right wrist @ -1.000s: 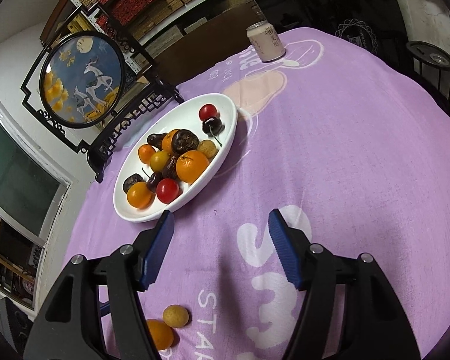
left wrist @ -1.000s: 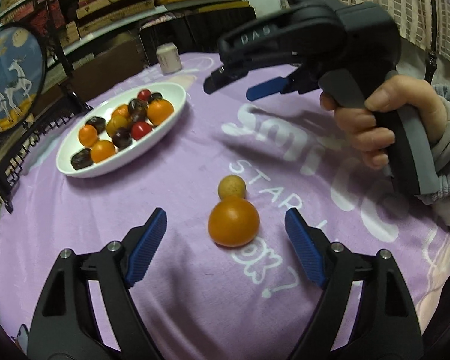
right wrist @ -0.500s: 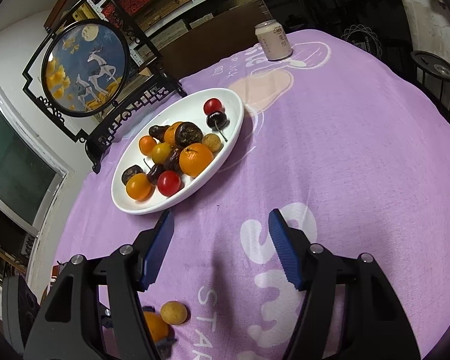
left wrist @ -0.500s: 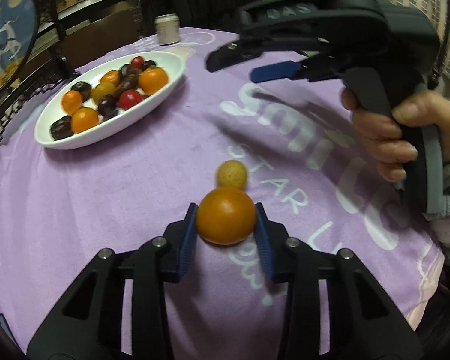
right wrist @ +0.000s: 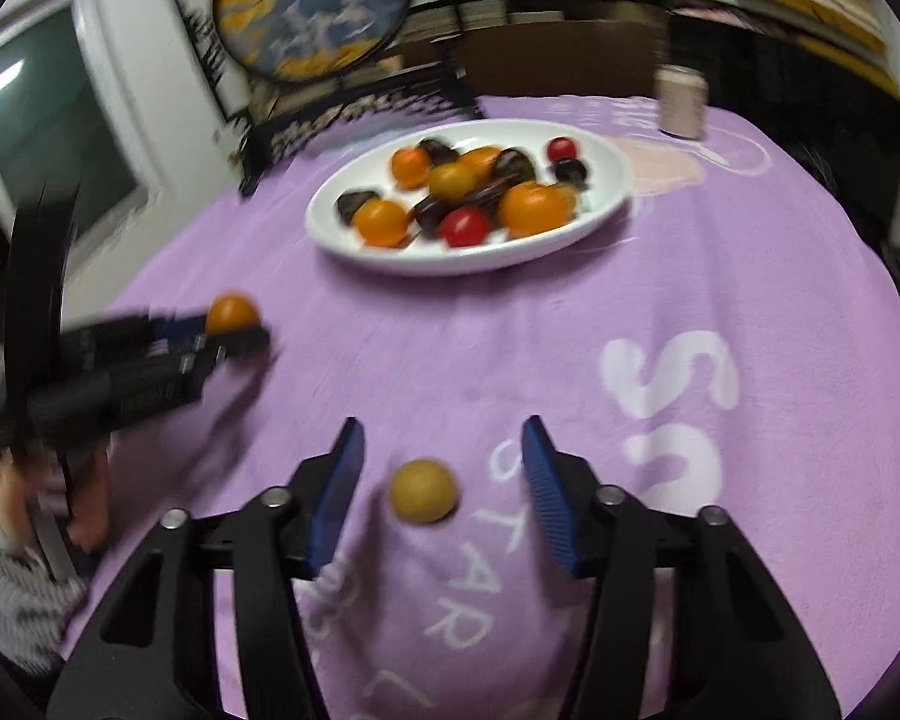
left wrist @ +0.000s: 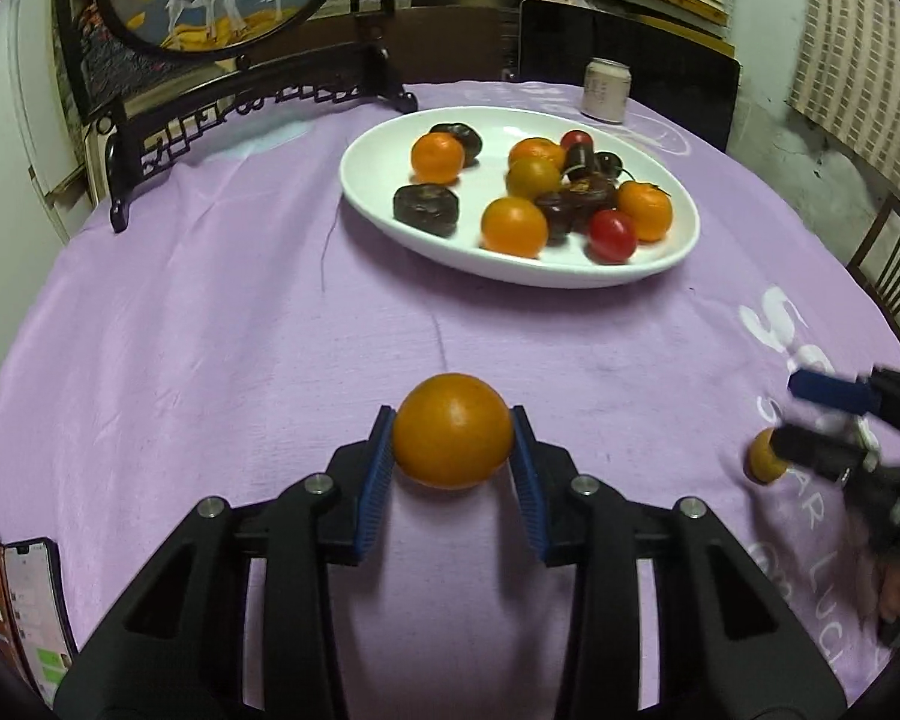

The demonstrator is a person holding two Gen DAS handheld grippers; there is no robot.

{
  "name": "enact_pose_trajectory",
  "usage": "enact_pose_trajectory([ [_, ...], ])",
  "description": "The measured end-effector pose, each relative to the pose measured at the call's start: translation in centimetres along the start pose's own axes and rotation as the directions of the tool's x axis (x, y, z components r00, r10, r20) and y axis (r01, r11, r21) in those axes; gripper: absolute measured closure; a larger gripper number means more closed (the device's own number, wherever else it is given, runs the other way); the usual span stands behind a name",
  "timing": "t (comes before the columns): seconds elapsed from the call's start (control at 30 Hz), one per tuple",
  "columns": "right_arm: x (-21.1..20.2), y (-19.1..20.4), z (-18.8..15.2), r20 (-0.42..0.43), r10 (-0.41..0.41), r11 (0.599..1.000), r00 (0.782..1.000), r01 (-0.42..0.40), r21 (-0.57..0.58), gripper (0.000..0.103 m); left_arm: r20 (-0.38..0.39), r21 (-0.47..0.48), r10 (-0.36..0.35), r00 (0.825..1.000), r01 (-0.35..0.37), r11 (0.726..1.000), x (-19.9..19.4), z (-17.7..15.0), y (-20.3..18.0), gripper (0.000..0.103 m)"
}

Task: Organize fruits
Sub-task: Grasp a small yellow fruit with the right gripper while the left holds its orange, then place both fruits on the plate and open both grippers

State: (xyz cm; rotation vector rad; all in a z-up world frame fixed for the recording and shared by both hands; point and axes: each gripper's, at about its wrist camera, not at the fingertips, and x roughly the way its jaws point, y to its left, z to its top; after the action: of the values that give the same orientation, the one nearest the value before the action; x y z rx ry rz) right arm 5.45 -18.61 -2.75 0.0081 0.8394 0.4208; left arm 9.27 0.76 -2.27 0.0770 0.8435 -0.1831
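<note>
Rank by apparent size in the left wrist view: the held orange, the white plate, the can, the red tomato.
1. white plate
2. orange, though nearness to the camera inflates it
3. can
4. red tomato, close to the can

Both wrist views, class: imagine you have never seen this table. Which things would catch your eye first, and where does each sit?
First, the big orange fruit clamped between the left tool's blue pads, near the camera above the purple cloth. Next, the white oval plate farther back, heaped with orange, red and dark fruits. Lastly, the small tan fruit lying on the cloth between the right tool's closing jaws, not yet touched.
</note>
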Motion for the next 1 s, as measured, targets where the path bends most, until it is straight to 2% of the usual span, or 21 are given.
enact_pose_trajectory([
  [0.23,0.8,0.5,-0.3,-0.036,-0.030,0.999,0.999,0.029,-0.031,0.071,-0.015,0.004,0.005,1.000,-0.005,1.000,0.3,0.0,0.3,0.065],
  [0.5,0.6,0.6,-0.9,-0.054,-0.032,0.999,0.998,0.030,-0.036,0.072,-0.042,-0.006,0.014,0.999,-0.015,1.000,1.1,-0.2,0.4,0.065],
  [0.63,1.0,0.8,-0.8,-0.069,-0.034,0.998,0.997,0.030,-0.050,0.077,-0.048,0.005,0.031,0.998,-0.031,1.000,1.4,-0.4,0.2,0.065],
  [0.8,0.9,0.3,-0.6,-0.069,0.009,1.000,0.998,-0.010,-0.015,0.077,-0.038,-0.010,0.012,0.999,-0.012,1.000,1.1,-0.2,0.4,0.065],
  [0.9,0.3,-0.3,0.6,-0.045,0.039,0.999,0.998,-0.038,0.014,0.077,-0.009,-0.048,-0.039,0.999,0.038,0.998,0.0,0.6,0.8,0.065],
  [1.0,-0.6,-0.9,3.4,-0.001,0.018,1.000,1.000,-0.018,0.019,0.077,0.024,-0.032,-0.022,0.999,0.023,0.999,-0.7,2.7,0.6,0.065],
])
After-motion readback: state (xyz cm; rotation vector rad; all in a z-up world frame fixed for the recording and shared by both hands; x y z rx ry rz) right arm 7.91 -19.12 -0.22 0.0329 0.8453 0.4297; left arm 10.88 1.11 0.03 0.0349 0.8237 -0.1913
